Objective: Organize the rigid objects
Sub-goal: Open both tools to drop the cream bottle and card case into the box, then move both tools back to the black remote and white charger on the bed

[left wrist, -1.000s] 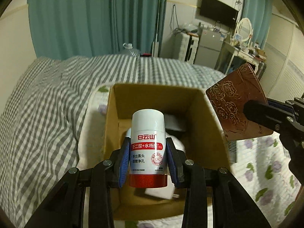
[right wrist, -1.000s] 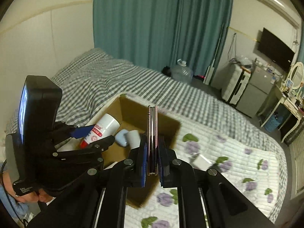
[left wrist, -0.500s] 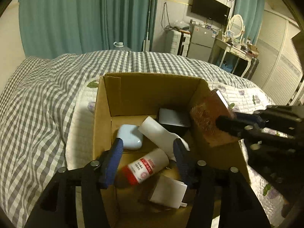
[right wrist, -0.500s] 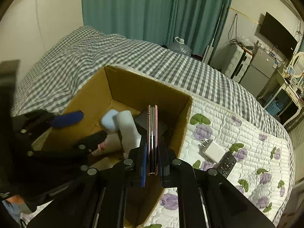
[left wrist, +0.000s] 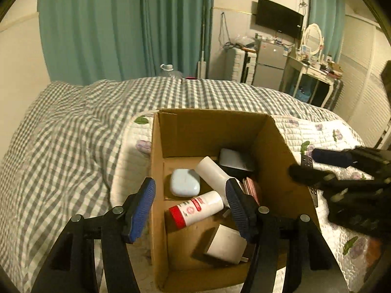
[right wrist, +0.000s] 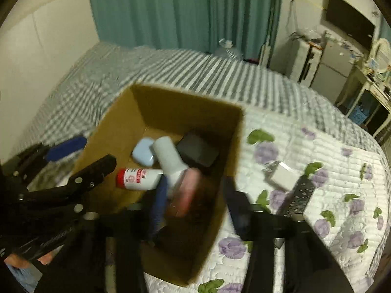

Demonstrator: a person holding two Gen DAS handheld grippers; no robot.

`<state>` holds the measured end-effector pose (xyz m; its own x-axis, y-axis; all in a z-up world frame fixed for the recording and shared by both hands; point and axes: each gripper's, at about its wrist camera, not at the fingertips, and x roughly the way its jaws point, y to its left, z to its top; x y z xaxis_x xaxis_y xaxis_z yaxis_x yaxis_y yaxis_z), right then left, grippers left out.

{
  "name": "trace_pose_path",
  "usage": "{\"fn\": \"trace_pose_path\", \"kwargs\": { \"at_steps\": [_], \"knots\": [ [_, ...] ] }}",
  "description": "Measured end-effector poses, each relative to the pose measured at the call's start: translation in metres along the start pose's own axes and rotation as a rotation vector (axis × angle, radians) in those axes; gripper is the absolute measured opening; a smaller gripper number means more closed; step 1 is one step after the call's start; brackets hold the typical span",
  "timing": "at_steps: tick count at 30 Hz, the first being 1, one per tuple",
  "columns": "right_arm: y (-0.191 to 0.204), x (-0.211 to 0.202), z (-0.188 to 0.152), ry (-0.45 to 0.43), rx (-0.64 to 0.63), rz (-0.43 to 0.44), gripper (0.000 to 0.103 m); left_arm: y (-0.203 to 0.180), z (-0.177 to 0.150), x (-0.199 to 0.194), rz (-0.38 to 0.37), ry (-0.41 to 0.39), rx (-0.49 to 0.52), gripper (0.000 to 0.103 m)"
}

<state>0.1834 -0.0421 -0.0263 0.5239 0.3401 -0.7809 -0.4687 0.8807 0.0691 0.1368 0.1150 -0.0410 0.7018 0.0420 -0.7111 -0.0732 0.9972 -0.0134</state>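
Two views are recorded. Left wrist: the left tongs (left wrist: 190,210) are spread apart and empty above an open corrugated cardboard box (left wrist: 288,171) on the bed (left wrist: 73,134). Inside, a white cylindrical bottle with a red cap (left wrist: 195,208) lies on its side, beside a smooth pale-blue rounded case (left wrist: 184,182), a white tube (left wrist: 212,173) and a square white charger (left wrist: 226,244). Right wrist, blurred: the right tongs (right wrist: 193,205) are parted, and a flat pink case (right wrist: 187,190) is seen inside the box, unheld. A black remote (right wrist: 299,194) rests on the quilted floral coverlet (right wrist: 330,171).
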Motion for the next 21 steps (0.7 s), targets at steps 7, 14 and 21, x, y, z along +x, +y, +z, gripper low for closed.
{"fn": "trace_pose_path", "kwargs": {
  "at_steps": [7,14,21],
  "knots": [
    [-0.045,-0.044,-0.007,-0.056,0.052,-0.048,0.058,-0.038,0.006,-0.02,0.0,0.0,0.039,0.065],
    [-0.109,-0.069,-0.032,-0.059,0.067,-0.172,0.072,-0.108,0.014,-0.013,-0.022,0.028,0.065,0.066],
    [-0.189,-0.064,-0.053,-0.081,0.113,-0.266,0.092,-0.184,0.017,0.018,-0.042,0.094,0.087,0.067]
  ]
}}
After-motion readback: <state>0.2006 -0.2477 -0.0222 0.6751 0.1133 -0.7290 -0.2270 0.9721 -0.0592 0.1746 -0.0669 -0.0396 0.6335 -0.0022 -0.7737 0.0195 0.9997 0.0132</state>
